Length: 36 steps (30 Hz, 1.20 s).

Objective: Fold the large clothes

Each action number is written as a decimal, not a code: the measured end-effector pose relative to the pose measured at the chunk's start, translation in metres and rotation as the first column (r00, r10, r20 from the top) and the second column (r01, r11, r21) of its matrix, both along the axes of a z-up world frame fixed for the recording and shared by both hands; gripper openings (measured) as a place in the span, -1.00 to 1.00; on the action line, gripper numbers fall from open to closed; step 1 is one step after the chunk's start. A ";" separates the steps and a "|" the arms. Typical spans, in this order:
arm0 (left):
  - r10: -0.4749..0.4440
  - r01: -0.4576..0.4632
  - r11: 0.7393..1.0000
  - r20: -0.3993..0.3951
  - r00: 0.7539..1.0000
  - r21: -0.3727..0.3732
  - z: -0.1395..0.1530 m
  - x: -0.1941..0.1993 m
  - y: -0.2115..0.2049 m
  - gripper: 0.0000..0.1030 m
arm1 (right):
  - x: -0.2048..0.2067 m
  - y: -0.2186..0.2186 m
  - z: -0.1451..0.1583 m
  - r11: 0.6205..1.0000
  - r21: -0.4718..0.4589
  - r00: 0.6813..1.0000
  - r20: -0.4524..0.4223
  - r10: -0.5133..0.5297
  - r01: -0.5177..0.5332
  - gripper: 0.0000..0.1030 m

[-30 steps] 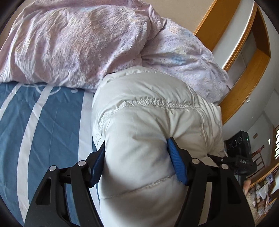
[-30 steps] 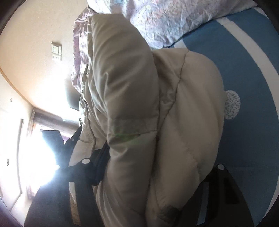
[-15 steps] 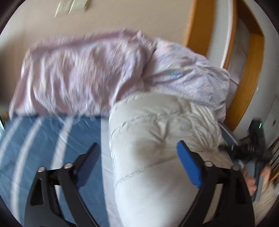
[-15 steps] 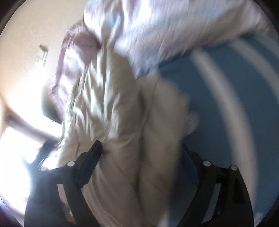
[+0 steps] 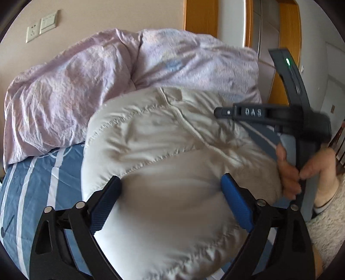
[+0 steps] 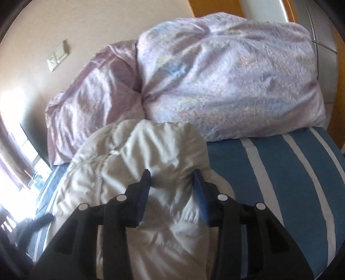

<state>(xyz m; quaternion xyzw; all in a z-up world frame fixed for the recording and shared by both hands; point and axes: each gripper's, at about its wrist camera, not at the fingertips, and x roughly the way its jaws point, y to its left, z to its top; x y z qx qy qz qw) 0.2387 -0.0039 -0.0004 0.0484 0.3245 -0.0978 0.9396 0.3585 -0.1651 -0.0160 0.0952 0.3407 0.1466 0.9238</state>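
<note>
A puffy white quilted jacket [image 5: 163,150] lies bundled on the blue-and-white striped bed [image 5: 36,185]. My left gripper [image 5: 171,189] is open wide, its blue pads on either side of the jacket's near bulge. In the right wrist view the jacket [image 6: 133,155] fills the lower left. My right gripper [image 6: 172,178] has its jaws part closed around a fold of the jacket. The right gripper's body and the hand holding it [image 5: 301,155] show at the right of the left wrist view.
A crumpled lilac duvet [image 5: 90,81] and pillow [image 6: 232,86] are heaped behind the jacket against the wall. A wooden door frame [image 5: 200,17] stands at the back right. Striped sheet [image 6: 280,183] lies to the jacket's right. A bright window [image 6: 13,172] is at the left.
The left gripper let go of the jacket and opened wide. Both grippers pulled back and tilted up, and the jacket settled on the bed. The right gripper's jaws narrowed on a fold.
</note>
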 end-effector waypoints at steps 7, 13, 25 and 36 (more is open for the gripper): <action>-0.012 0.012 1.000 -0.005 1.000 -0.012 -0.013 0.007 -0.006 0.92 | -0.003 0.028 0.000 0.988 -0.151 0.998 0.050 0.050 -0.041 -0.37; -0.018 0.017 1.000 0.023 1.000 0.024 -0.020 0.008 -0.024 0.92 | 0.025 0.022 -0.044 0.983 -0.180 0.993 -0.118 0.021 -0.042 -0.38; -0.031 0.031 0.999 0.023 0.999 -0.009 0.008 -0.003 -0.022 0.82 | 0.033 0.023 -0.075 0.975 -0.218 0.991 -0.136 0.015 -0.044 -0.38; 0.034 -0.032 0.999 -0.058 0.998 0.032 -0.005 0.013 0.002 0.88 | -0.029 -0.002 -0.037 0.997 -0.076 0.998 -0.068 0.013 -0.018 -0.22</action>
